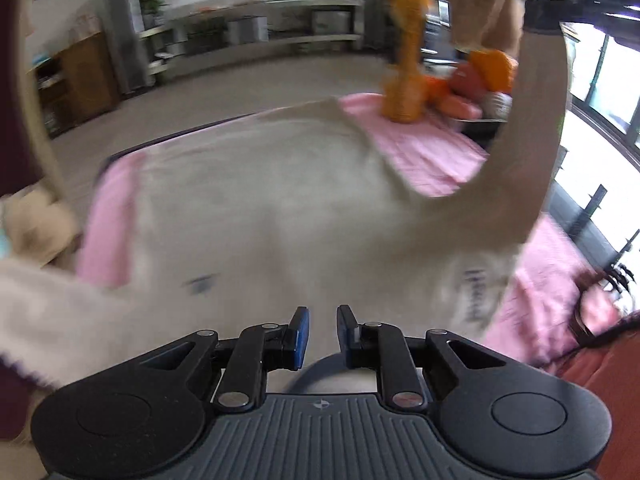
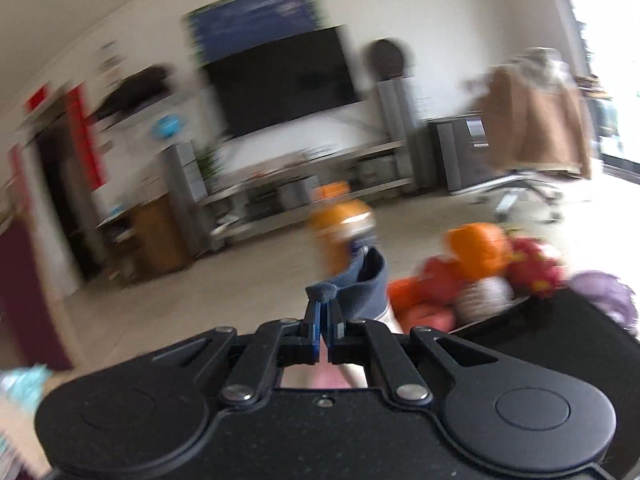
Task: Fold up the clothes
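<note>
A beige sweatshirt (image 1: 260, 208) lies spread on a pink cloth (image 1: 432, 152) over the table. My left gripper (image 1: 323, 332) is open and empty, just above the sweatshirt's near edge. One sleeve (image 1: 532, 128) is lifted high at the right, held by my right gripper (image 1: 540, 12). In the right wrist view my right gripper (image 2: 323, 312) is shut on the sleeve's dark blue cuff (image 2: 360, 284), held up in the air. Both views are motion-blurred.
An orange plush toy (image 1: 404, 72) and a pile of orange and red things (image 1: 476, 80) stand at the table's far right; they also show in the right wrist view (image 2: 476, 264). Beyond are a TV (image 2: 280, 80), shelves and a chair with a brown coat (image 2: 536, 120).
</note>
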